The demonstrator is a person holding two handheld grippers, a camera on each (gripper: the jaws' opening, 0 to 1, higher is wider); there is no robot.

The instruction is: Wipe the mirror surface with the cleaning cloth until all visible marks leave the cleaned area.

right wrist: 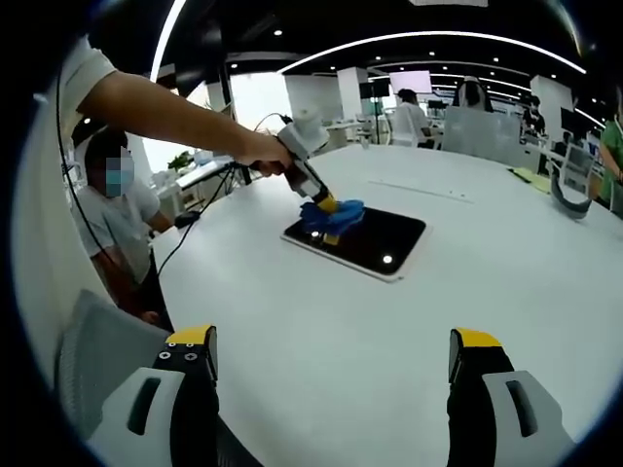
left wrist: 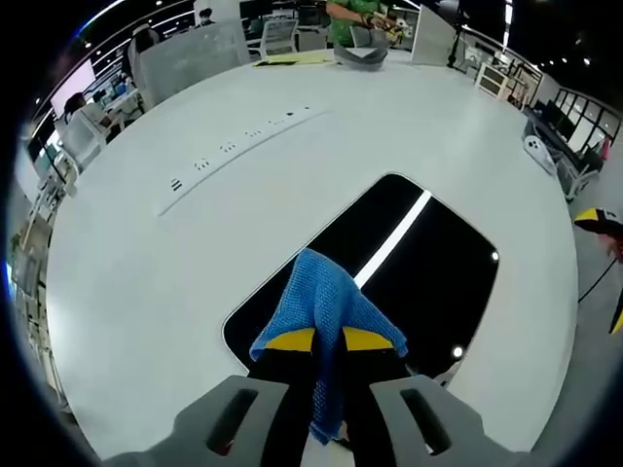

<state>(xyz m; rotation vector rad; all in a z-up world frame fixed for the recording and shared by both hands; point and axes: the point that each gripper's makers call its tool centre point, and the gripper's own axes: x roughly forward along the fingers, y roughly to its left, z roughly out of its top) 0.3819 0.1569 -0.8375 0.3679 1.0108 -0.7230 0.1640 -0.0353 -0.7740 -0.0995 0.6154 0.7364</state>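
Left gripper (left wrist: 328,342) clamped on blue cleaning cloth (left wrist: 321,311), yellow-tipped jaws pinching it from both sides, cloth bunched and draped over the tips, hanging down between the grey jaw bodies. Cloth pressed onto near end of mirror (left wrist: 428,282). Mirror lying flat on white table (left wrist: 146,282), dark rounded rectangle with pale edge, reflecting a long ceiling light strip and a couple of small light dots. Beyond mirror's far end, a long flush strip with small markings (left wrist: 238,146) set into the tabletop. Past that, at table's far edge, yellow sheets (left wrist: 292,58), a grey curved object (left wrist: 360,56), a person in green (left wrist: 355,19), office chairs (left wrist: 277,34).

Right gripper view: right gripper (right wrist: 331,375) held well back from mirror (right wrist: 375,243), above bare table (right wrist: 321,331), jaws wide apart, nothing between the yellow tips. Left gripper (right wrist: 326,216) seen here from the side, gripped by the person's hand (right wrist: 263,154) with arm reaching in from the left, tips down on mirror's left end with cloth (right wrist: 331,216) bunched under them. Rest of mirror surface uncovered, one bright light dot reflected near its front edge. Marks on the glass too small to tell. Seated person (right wrist: 122,224) beside table, left of mirror, cables (right wrist: 200,219) trailing over that table edge. More people and desks far behind mirror.
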